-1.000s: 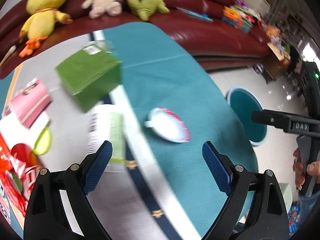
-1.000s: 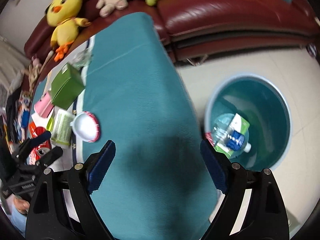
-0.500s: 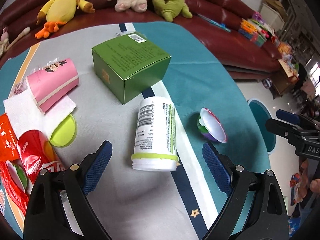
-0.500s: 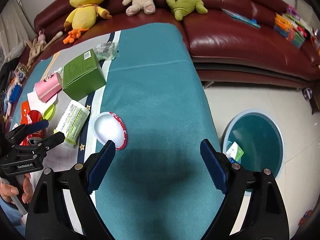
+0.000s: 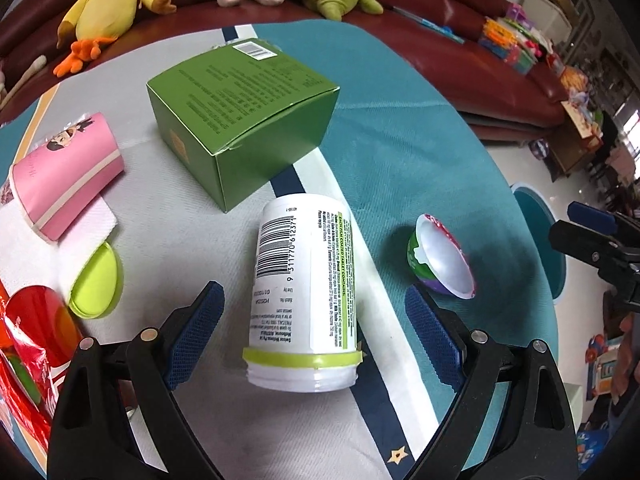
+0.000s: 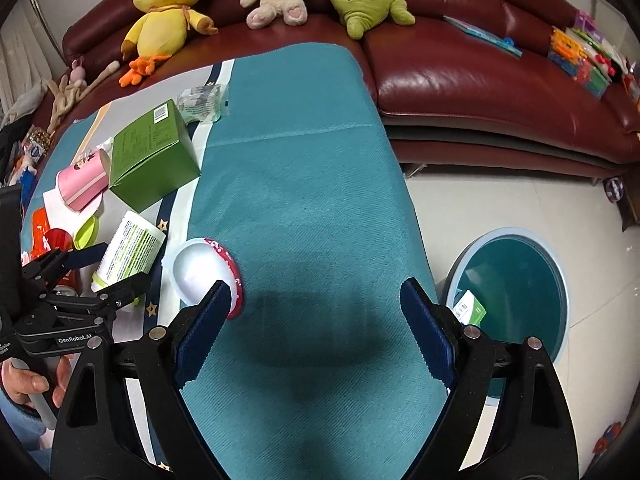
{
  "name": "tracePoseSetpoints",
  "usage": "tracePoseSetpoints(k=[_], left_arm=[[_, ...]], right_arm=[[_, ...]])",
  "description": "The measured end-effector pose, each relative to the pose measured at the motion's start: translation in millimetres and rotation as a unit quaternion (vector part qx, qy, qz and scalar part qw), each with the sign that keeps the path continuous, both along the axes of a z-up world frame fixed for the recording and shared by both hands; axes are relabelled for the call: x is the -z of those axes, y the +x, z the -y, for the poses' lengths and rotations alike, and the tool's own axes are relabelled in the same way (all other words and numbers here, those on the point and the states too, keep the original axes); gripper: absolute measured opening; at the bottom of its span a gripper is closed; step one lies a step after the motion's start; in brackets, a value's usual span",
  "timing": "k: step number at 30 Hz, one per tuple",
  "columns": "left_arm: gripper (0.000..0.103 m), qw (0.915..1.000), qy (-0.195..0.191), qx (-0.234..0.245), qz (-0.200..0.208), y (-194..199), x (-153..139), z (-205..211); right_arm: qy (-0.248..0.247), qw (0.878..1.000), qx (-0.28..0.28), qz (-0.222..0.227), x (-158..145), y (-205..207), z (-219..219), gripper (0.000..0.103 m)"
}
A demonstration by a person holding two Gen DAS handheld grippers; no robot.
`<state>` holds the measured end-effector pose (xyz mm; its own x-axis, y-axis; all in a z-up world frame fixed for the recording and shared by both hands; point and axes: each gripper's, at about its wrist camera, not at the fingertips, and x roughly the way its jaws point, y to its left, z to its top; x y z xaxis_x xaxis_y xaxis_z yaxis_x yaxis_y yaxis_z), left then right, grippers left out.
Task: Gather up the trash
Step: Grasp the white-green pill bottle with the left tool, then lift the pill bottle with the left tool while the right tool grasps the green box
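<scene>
Trash pickup is at the reach stage: the left gripper (image 5: 314,316) hangs over a white bottle (image 5: 306,292) lying on its side in the lower middle of the left wrist view, its open neck toward the camera. The jaws stand wide apart, one blue pad on each side of the bottle's lower half, and neither pad presses on it, so nothing is held yet. I judge this bottle to be the piece being gone for.

Around it on the bench (image 5: 400,128) lie more pieces: a green box (image 5: 244,120) just above the bottle, a pink paper cup (image 5: 66,180) on its side at the left edge, a lime lid (image 5: 98,280) below that, red wrappers (image 5: 28,344) in the lower left corner, and a small yogurt cup (image 5: 442,260) tipped over to the right of the bottle.

In the right wrist view the right gripper (image 6: 316,328) hovers over bare teal cloth at lower centre, jaws wide and empty, the yogurt cup (image 6: 204,268) just past its left pad. The trash bin (image 6: 516,292) stands on the floor at the right of that frame, with some litter already inside.

Next, the left gripper likely needs to sink until the pads bracket the bottle's round body, then close across it squarely; a slanted pinch could let it roll away.
</scene>
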<state>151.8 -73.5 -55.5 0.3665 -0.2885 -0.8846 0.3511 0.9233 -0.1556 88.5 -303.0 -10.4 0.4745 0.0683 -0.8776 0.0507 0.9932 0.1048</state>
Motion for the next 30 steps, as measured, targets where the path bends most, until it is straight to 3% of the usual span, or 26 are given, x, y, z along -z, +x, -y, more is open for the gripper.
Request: tracePoseSetpoints(k=[7,10,11,18,25,30], left_arm=[[0.09,0.9998,0.004,0.012,0.014,1.7,3.1,2.9],[0.058,0.9996,0.008,0.021,0.015,2.6,5.9,5.4],[0.052,0.9996,0.009,0.023,0.013,3.8,7.7,5.7],[0.051,0.9995,-0.022,0.013,0.019,5.6,-1.5,-15.9],[0.051,0.9973,-0.051,-0.015,0.05,0.5,-43.7,-68.0],[0.051,0.9957,-0.046,-0.035,0.073,12.8,-64.1,-100.4]], right_arm=[[-0.003,1.0,0.004,-0.003,3.3,2.3,2.3,0.083],[-0.003,1.0,0.004,-0.006,3.9,4.9,2.2,0.083],[-0.003,1.0,0.004,-0.008,3.9,5.9,2.2,0.083],[0.005,1.0,-0.013,-0.022,2.2,21.3,-11.9,0.083],[0.004,0.998,-0.061,-0.028,-8.2,52.4,-53.8,0.083],[-0.002,0.994,-0.107,-0.029,-19.5,86.6,-93.4,0.083]])
